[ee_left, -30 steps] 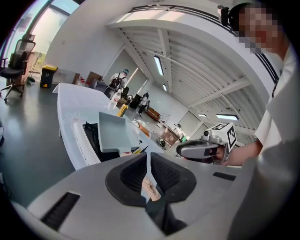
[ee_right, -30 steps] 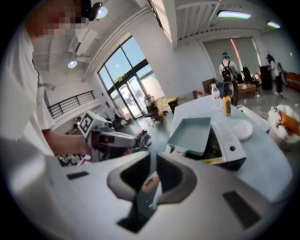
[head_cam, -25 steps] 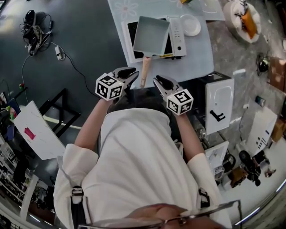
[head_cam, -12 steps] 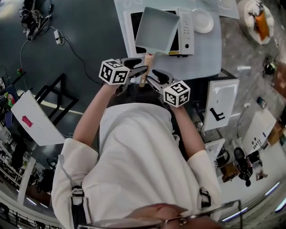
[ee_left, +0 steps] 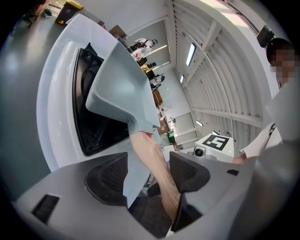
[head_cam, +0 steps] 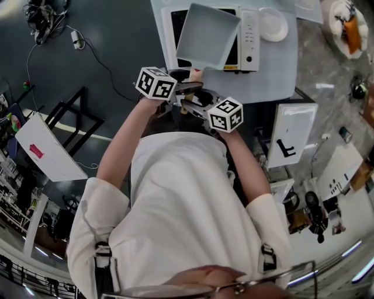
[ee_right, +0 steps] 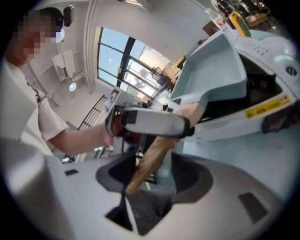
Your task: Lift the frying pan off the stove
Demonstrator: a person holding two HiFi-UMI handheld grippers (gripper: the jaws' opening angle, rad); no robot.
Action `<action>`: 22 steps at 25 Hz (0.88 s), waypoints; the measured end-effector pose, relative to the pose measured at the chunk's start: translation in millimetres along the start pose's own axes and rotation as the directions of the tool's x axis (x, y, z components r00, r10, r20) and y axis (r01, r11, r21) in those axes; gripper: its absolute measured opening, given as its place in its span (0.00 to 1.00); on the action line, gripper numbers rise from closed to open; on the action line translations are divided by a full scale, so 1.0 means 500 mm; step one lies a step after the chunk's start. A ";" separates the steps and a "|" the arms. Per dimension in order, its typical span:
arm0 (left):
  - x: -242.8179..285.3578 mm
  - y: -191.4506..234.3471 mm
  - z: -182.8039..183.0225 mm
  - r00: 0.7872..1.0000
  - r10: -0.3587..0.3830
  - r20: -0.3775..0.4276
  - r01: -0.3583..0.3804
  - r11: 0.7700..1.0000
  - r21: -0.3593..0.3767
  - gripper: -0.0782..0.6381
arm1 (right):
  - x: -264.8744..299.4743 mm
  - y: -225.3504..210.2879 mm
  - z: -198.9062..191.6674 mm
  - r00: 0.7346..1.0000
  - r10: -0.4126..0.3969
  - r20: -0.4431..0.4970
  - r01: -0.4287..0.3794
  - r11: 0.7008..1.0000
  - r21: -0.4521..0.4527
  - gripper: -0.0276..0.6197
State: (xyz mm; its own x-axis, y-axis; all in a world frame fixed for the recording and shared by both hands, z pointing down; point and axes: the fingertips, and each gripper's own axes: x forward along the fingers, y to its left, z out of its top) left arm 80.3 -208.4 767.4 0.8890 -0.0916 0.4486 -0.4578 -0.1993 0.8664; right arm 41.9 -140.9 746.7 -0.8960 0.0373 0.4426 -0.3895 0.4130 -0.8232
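A square pale blue frying pan (head_cam: 207, 35) sits on the white stove (head_cam: 250, 35) with its black glass top. Its wooden handle (head_cam: 193, 75) points toward me. My left gripper (head_cam: 190, 87) and right gripper (head_cam: 193, 105) meet at the handle's near end, one from each side. In the left gripper view the handle (ee_left: 152, 164) runs between the opening jaws of that gripper (ee_left: 147, 173), close to the right pad. The right gripper view shows the handle (ee_right: 154, 157) between that gripper's (ee_right: 150, 176) opening jaws, nearer the left pad. The pan (ee_right: 215, 70) rests on the stove.
The stove stands on a light blue table (head_cam: 274, 82) with a white plate (head_cam: 273, 23) beside it. A white box (head_cam: 289, 140) stands right of me, and a dish of orange food (head_cam: 350, 23) lies on the stone counter. Cables (head_cam: 44, 11) trail over the dark floor at left.
Both grippers have moved inward and forward from either side of me to the pan handle. Their jaws have opened wider and now straddle the handle's end.
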 end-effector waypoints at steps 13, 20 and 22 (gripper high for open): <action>0.048 -0.018 0.000 0.989 -0.143 -0.030 0.142 0.989 -0.030 0.41 | 0.026 0.015 -0.011 0.992 0.113 -0.056 -0.113 0.994 0.004 0.38; 0.042 -0.033 0.009 0.983 -0.183 0.008 0.183 0.983 -0.033 0.39 | 0.026 0.017 -0.009 0.992 0.105 -0.073 -0.106 0.994 -0.014 0.37; 0.044 -0.033 0.009 0.983 -0.182 0.013 0.182 0.983 -0.038 0.38 | 0.023 0.017 -0.010 0.992 0.107 -0.073 -0.109 0.994 -0.015 0.37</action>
State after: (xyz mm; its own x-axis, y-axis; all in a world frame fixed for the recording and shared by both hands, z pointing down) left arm 107.7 -211.4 762.0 0.9575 -0.0664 0.2806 -0.2880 -0.1757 0.9414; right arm 29.4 -132.5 746.5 -0.9145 0.1479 0.3765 -0.2865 0.4202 -0.8610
